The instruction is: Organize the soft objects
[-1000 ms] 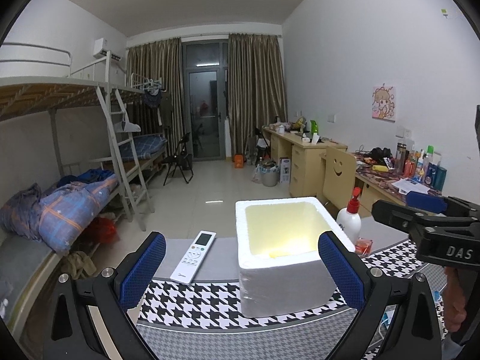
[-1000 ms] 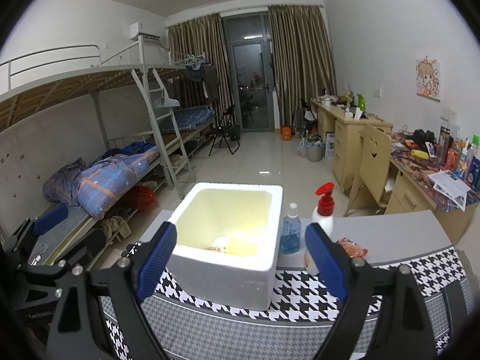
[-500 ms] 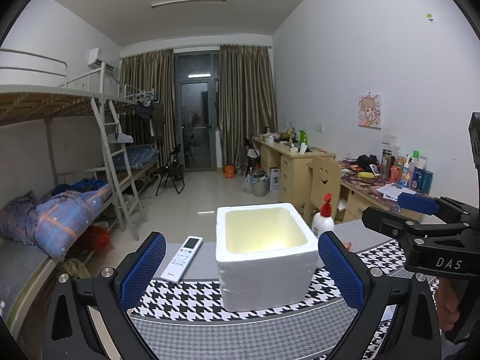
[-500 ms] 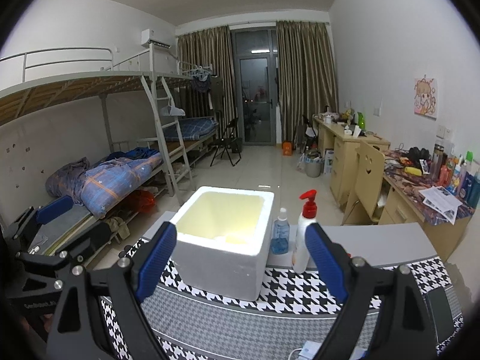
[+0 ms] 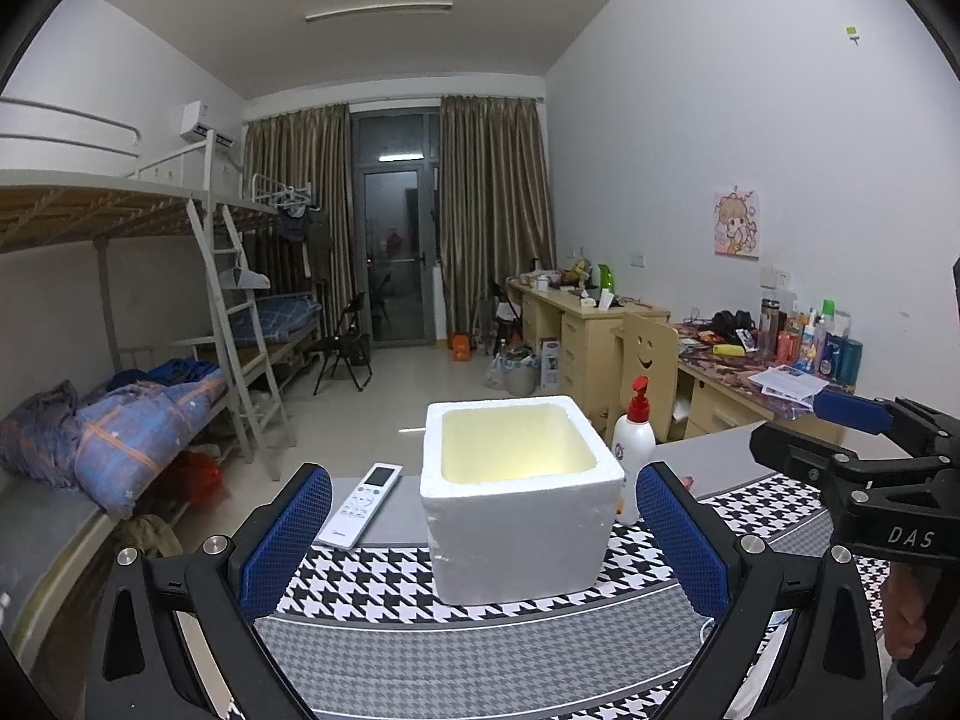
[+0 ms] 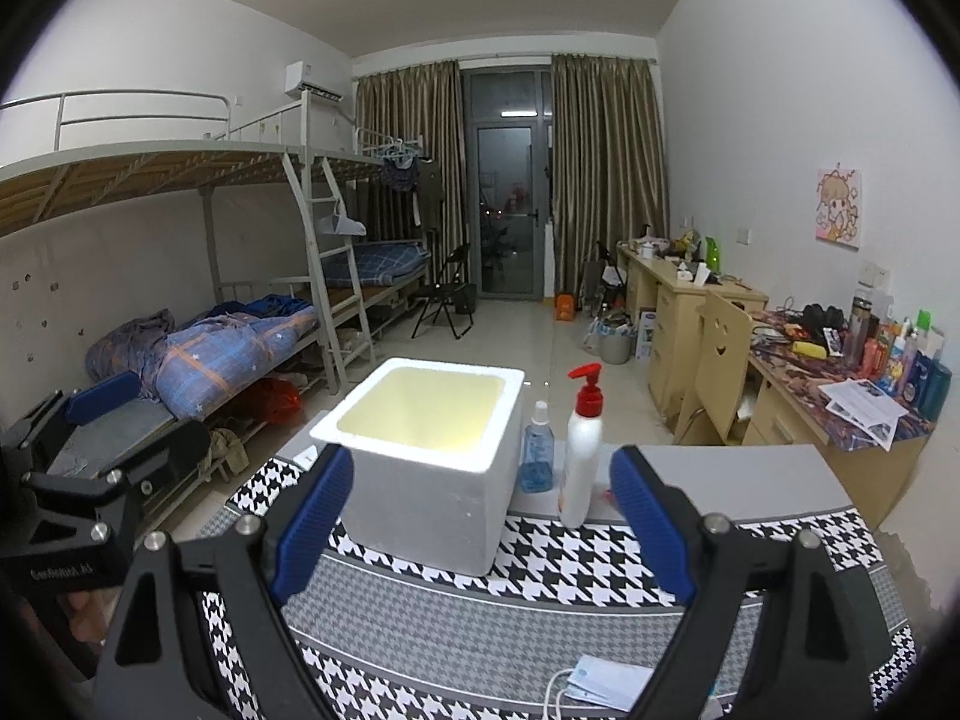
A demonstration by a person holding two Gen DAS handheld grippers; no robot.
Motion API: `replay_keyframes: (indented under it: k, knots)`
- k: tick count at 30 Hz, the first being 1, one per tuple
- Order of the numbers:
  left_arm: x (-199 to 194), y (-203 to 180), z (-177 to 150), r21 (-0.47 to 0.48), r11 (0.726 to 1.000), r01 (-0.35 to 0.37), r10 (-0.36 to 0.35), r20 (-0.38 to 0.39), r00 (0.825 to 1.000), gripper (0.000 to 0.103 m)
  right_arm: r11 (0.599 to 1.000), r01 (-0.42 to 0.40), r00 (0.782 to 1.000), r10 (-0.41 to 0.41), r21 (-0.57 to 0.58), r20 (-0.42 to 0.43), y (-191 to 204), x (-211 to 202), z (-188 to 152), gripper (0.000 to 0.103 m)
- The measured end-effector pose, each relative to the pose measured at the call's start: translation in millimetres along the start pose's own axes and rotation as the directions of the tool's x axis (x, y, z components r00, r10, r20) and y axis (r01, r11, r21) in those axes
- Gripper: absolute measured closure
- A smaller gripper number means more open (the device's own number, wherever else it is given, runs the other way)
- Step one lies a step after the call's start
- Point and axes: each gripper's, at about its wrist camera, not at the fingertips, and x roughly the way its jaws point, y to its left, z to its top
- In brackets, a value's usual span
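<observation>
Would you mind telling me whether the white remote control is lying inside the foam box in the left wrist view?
No, the remote control lies on the table to the left of the foam box, outside it.

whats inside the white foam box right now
Only the foam box's pale yellow inner walls show in either wrist view. Its floor is hidden behind the near rim, so anything lying there cannot be seen.

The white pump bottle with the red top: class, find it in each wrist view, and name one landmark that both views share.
Left wrist view: the pump bottle stands right of centre, just right of the foam box, partly behind the left gripper's right finger.
Right wrist view: the pump bottle stands at centre, right of the foam box, beside a small blue bottle.
Shared landmark: the foam box.
</observation>
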Motion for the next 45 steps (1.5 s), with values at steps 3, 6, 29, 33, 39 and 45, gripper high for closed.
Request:
replay_keyframes:
  k: [3,6,29,33,39,45]
  knots:
    - [-5,0,-4,-0.008,1.000,0.002,-0.002,0.008,1.000,0.001,1.000,0.004,1.000,-0.004,0.008,0.005,-3,-4,-6,0.013]
    - [-8,-4,-7,0.009,1.000,0.001,-0.001,0.010,1.000,0.001,1.000,-0.003,1.000,0.003,0.009,0.003,-4,-7,-10,0.013]
    - [-30,-20,-27,0.001,0.999,0.032,-0.032,0.063,0.997,0.001,1.000,0.024,0.999,-0.024,0.005,0.028,-16,-41,-40,0.013]
    - [-32,-21,-28,0.018,0.999,0.039,-0.040,0.069,0.997,0.001,0.999,0.033,0.999,-0.033,0.002,0.031,-18,-43,-45,0.013]
    - [-36,-25,-33,0.025,0.997,0.068,-0.070,0.074,0.995,0.001,0.999,0.039,0.999,-0.039,0.012,0.029,-23,-47,-52,0.013]
    - [-36,-30,-40,0.021,0.992,0.125,-0.126,0.066,0.990,0.001,0.998,0.048,0.998,-0.049,0.036,0.030,-28,-53,-63,0.013]
